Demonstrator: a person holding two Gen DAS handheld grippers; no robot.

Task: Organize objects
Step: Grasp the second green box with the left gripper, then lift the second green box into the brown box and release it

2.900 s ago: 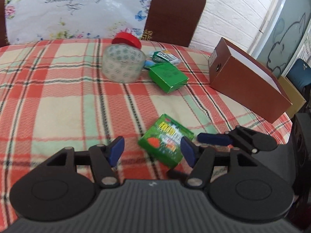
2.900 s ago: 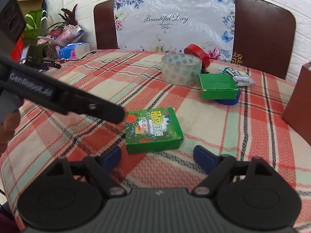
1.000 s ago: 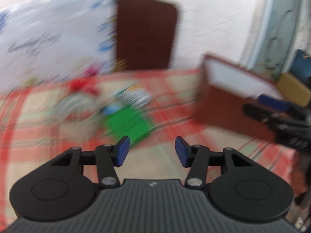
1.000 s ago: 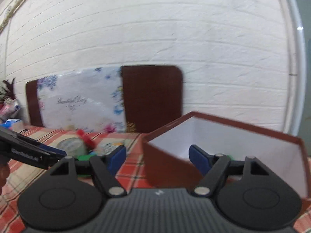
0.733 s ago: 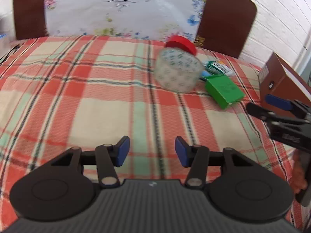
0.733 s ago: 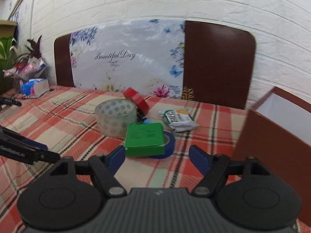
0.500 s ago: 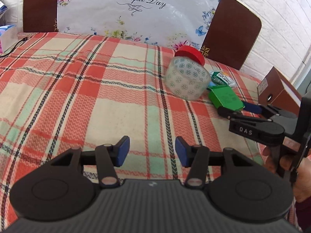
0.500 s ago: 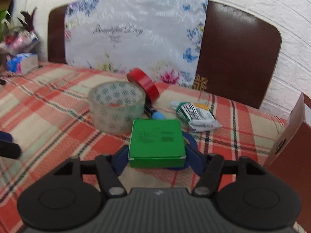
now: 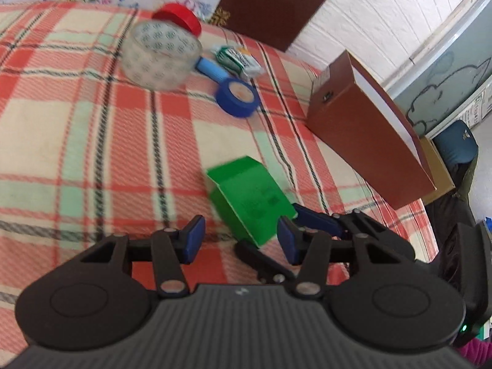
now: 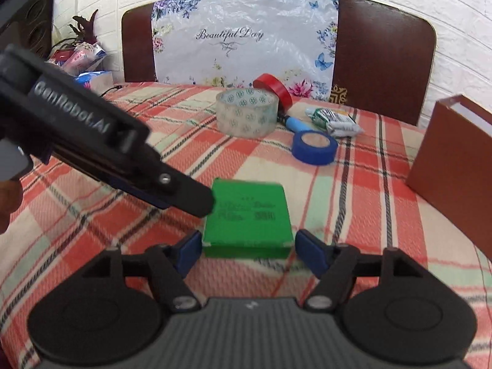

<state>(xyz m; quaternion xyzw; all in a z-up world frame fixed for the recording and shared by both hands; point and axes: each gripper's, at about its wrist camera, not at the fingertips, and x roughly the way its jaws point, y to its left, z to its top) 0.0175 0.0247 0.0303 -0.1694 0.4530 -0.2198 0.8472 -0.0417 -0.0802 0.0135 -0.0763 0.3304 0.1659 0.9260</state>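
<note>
Reading "GenRobot.AI", left gripper [image 10: 196,206] gapes empty – right gripper [image 10: 247,250], reopening, brackets green box [image 10: 247,218], unclamped.

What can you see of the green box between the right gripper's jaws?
The green box is a flat, rectangular carton, cardboard by its look, plain bright green with small dark print on top, blurred beyond reading. It is closed and seems to lie flat on the plaid tablecloth. It sits between the jaws of the right gripper, which have just been opening; a gap shows at one side. The left gripper has a tip at its far corner; contact unclear.
</note>
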